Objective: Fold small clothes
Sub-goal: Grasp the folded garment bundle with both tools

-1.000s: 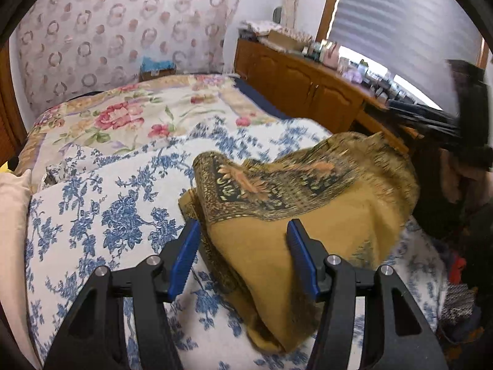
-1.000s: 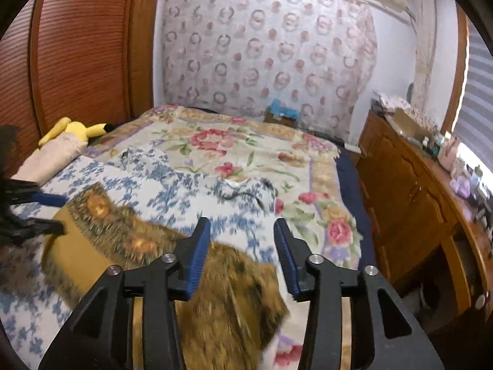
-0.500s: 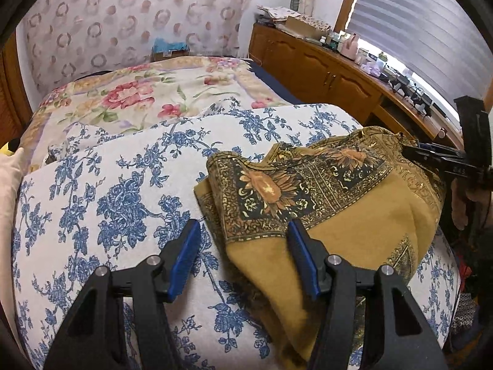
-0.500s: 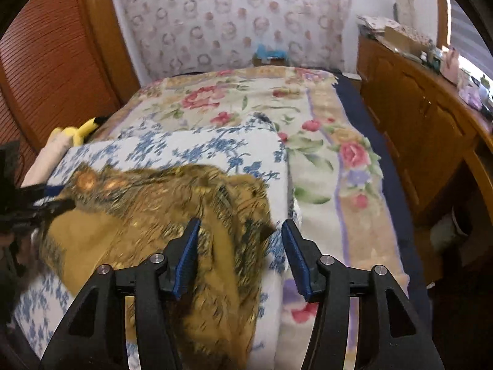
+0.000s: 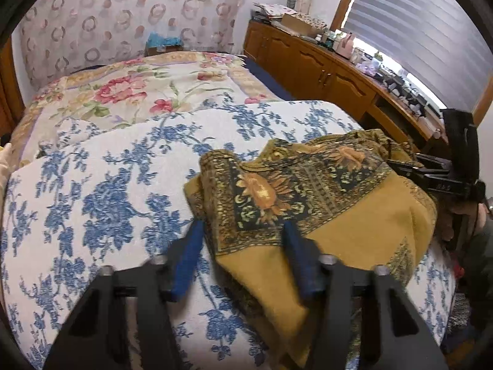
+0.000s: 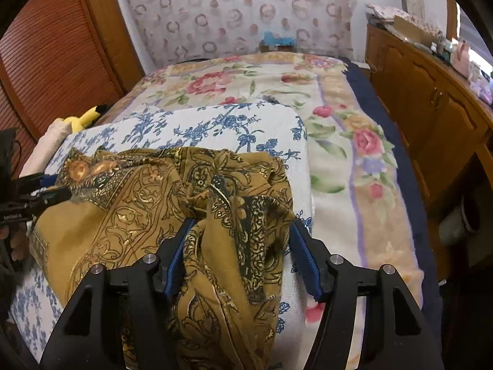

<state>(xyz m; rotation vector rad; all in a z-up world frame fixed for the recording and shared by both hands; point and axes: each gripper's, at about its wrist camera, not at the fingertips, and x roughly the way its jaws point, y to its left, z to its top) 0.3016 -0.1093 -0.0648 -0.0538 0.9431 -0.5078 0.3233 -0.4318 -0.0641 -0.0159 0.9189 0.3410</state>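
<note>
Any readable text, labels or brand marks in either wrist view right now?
No text can be read.
Left hand-held gripper: small white print on its black body, too blurred to read.
Boxes and bottles on the wooden sideboard: any labels too small to read.

Blue-floral pillow [image 5: 107, 185], yellow plush [image 6: 84, 117], wood cabinets [image 6: 431, 92] w/ clutter

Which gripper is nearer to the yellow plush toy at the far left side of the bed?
Left. The left gripper sits at the scarf's left edge, just below the yellow plush toy. The right gripper straddles the mustard patterned scarf farther right.
</note>
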